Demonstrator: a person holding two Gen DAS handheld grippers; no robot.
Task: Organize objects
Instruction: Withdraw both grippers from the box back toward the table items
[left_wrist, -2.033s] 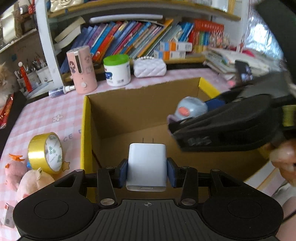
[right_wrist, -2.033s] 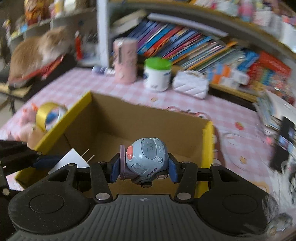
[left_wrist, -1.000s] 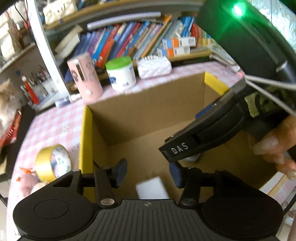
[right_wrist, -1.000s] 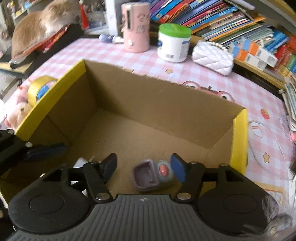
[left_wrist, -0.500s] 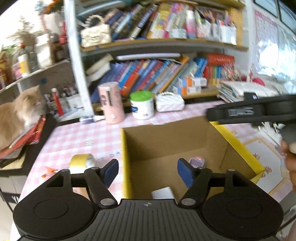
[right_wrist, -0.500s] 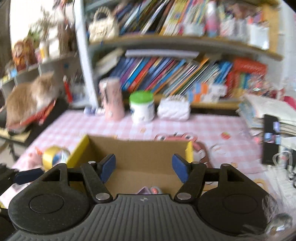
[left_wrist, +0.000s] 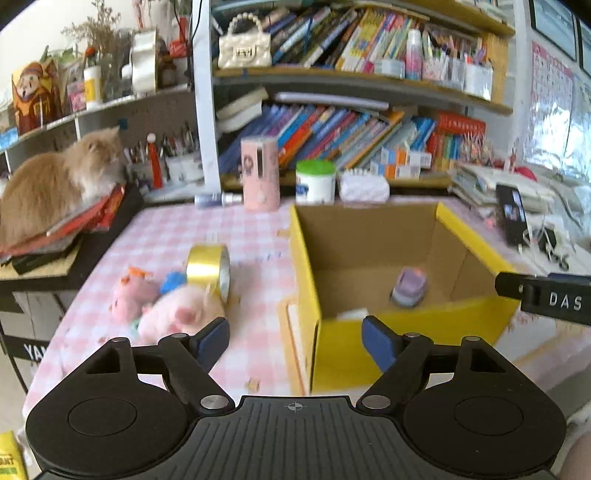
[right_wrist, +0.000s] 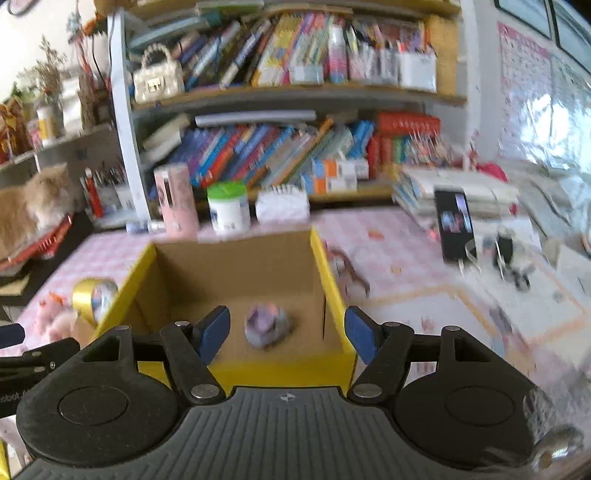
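Cardboard box (left_wrist: 373, 236) holds toy car (left_wrist: 409, 286), white charger (left_wrist: 352, 314). Our left gripper (left_wrist: 295, 338), right gripper (right_wrist: 286, 330) near it, jaws apart, empty.

Toy (right_wrist: 266, 325) (tipped) inside box (right_wrist: 334, 291)

A home study: crammed bookshelves (left_wrist: 351, 133), a pink checked tablecloth (left_wrist: 177, 236), a cat (left_wrist: 55, 184) lounging on books.
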